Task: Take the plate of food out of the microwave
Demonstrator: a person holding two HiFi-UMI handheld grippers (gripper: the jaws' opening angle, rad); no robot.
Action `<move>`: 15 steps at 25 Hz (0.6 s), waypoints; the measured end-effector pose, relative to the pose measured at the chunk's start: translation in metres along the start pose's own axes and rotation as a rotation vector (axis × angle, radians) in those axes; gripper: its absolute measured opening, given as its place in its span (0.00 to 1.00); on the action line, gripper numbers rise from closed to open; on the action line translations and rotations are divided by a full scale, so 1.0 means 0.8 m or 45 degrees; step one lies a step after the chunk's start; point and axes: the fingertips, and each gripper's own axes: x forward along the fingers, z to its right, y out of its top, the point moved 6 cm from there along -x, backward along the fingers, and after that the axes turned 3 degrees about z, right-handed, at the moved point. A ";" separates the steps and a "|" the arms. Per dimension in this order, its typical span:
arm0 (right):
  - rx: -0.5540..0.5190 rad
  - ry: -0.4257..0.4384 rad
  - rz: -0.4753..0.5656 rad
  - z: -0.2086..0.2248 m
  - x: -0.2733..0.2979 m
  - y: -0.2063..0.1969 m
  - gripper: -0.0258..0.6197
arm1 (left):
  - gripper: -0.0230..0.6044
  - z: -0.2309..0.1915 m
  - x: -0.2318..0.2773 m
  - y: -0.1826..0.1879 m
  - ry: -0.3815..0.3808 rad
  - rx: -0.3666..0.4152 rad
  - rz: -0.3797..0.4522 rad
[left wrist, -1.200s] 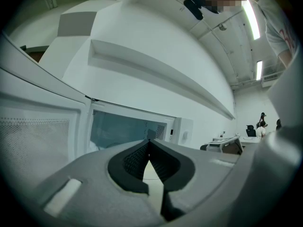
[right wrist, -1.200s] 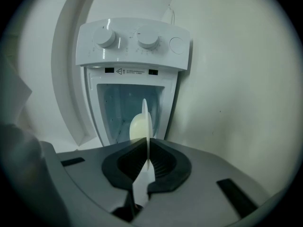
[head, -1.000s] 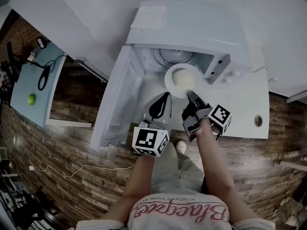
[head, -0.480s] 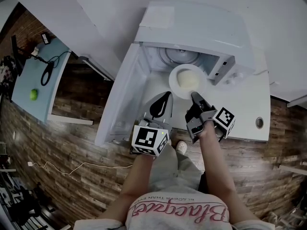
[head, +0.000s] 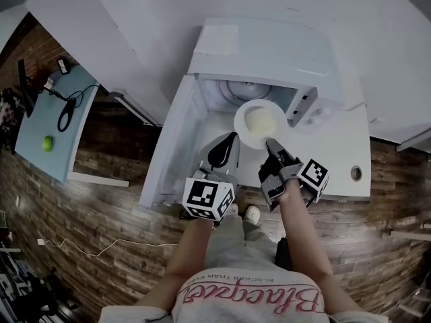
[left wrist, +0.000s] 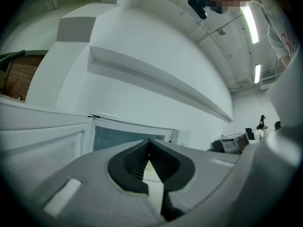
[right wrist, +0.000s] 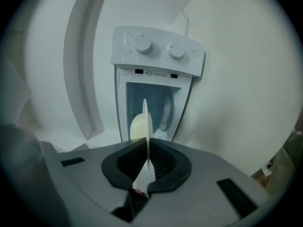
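Gripping the near rim of the plate, the right gripper has its pads closed on the thin white edge, which stands edge-on between them in the right gripper view. The left gripper is level just beside it, toward the microwave's hinge side. Its jaws are together at the tips with nothing between them, and whether it touches the plate cannot be told. The plate carries a pale mound of food and sits at the mouth of the microwave, in front of the round turntable inside.

The microwave is white. Its door is swung wide open to the left of the cavity, and a pale sheet lies on its top. Two round knobs sit on the control panel right of the opening.

The microwave stands on a white surface, which has a small round hole to the right of the microwave. A wood-plank floor spreads below and left of the door. Farther left of the microwave is a light blue surface with a green ball and a looped black cable on it. White walls rise behind the microwave.
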 end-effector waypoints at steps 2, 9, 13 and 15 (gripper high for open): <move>0.004 0.003 0.002 -0.006 -0.005 0.001 0.08 | 0.04 0.001 0.003 0.006 -0.007 0.000 0.005; 0.004 -0.001 0.005 -0.030 -0.019 0.006 0.08 | 0.04 0.007 0.010 0.030 -0.029 -0.005 0.049; -0.002 0.009 0.009 -0.045 -0.024 0.007 0.08 | 0.04 0.013 0.014 0.041 -0.050 0.004 0.073; 0.005 0.021 0.014 -0.052 -0.025 0.008 0.08 | 0.04 0.015 0.014 0.045 -0.058 0.010 0.082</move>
